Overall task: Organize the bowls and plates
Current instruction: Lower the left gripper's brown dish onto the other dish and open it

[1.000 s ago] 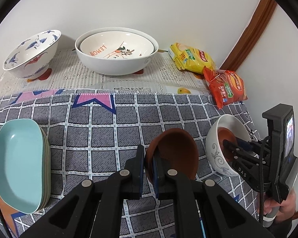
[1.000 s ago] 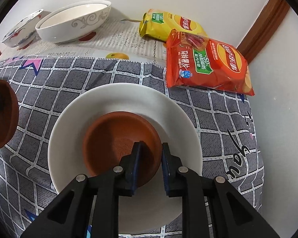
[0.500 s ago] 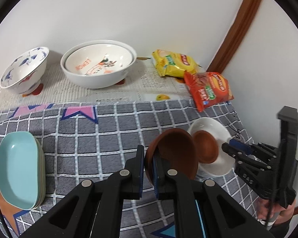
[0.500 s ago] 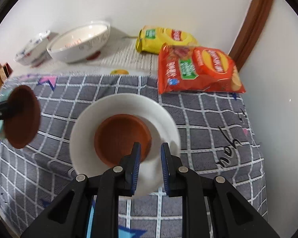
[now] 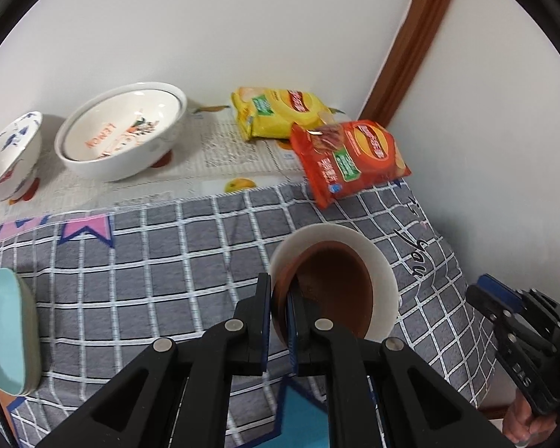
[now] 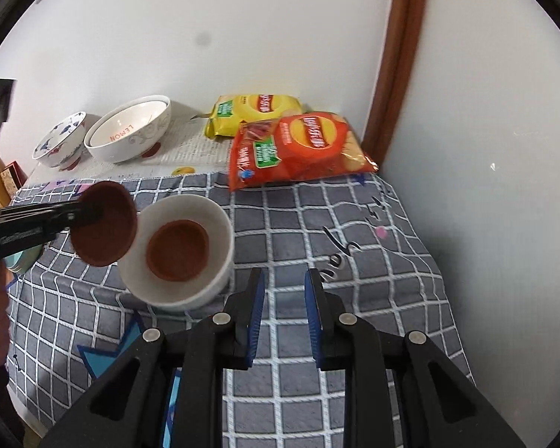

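Stacking step: left gripper (image 5: 279,298) clamped on the rim of a brown saucer (image 6: 104,224), held tilted in the air just beside the white bowl (image 6: 220,220) on the checked cloth (image 6: 317,224). A second brown saucer (image 6: 178,248) lies inside that bowl. Next, by my reading: level the held saucer and lower it onto its twin. Right gripper (image 6: 283,300), fingers apart and empty, has drawn back from the bowl since a second ago; the left has carried its saucer nearer

A brown dish (image 6: 104,224) and a white bowl (image 6: 220,224) lie on grey cloth (image 6: 354,261) with white checks, mid-frame.
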A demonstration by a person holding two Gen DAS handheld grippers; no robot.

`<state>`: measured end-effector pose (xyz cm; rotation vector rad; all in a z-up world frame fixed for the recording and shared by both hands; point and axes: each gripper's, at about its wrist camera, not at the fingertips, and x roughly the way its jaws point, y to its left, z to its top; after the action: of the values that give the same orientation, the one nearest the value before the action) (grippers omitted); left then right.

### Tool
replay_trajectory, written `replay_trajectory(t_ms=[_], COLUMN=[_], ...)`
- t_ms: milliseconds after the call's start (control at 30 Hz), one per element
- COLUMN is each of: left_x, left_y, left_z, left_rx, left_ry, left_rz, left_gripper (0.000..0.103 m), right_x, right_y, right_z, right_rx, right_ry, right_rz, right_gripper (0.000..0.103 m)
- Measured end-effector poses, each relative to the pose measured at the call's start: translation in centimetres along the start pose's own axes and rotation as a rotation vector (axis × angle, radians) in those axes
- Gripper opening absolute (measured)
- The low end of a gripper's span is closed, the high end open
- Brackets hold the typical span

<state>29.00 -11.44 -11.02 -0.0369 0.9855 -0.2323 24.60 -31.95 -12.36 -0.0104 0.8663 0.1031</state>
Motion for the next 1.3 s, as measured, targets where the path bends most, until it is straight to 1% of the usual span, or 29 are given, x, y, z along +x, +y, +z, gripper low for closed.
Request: replay_trajectory(t_ms=[267, 467, 667, 900, 1167, 1300], left_x=[2.5, 4.2, 5.2, 6.0, 6.6, 6.6], left_y=[-1.2, -1.0, -0.8, -0.7, -0.9, -0.9], left_z=[0.4, 0.8, 0.8, 0.7, 0.7, 0.6], left_rx=[-0.012, -0.038, -0.064, -0.074, -0.077, -0.082], left_ry=[0.043, 0.069, 0.085, 0.093, 0.104, 0.096], left_rz=[0.0, -0.001, -0.015, -0.031, -0.03, -0.031], left_gripper=[0.008, 0.008, 0.008, 0.008, 0.008, 0.009], right_x=[-0.5, 0.5, 1.7, 2.0, 1.9, 1.8], right_y=[-2.5, -3.6, -3.7, -3.5, -3.6, -3.7], right_z=[-1.4, -2.4, -3.2, -3.3, -3.6, -3.7], right_rx=[0.066, 0.116, 0.131, 0.132, 0.123, 0.125], right_ry=[-0.043, -0.025, 0.006, 0.013, 0.018, 0.019], right_rz=[-0.035, -0.021, -0.008, -0.001, -0.002, -0.001], right_gripper=[0.022, 0.022, 0.022, 0.022, 0.022, 0.022])
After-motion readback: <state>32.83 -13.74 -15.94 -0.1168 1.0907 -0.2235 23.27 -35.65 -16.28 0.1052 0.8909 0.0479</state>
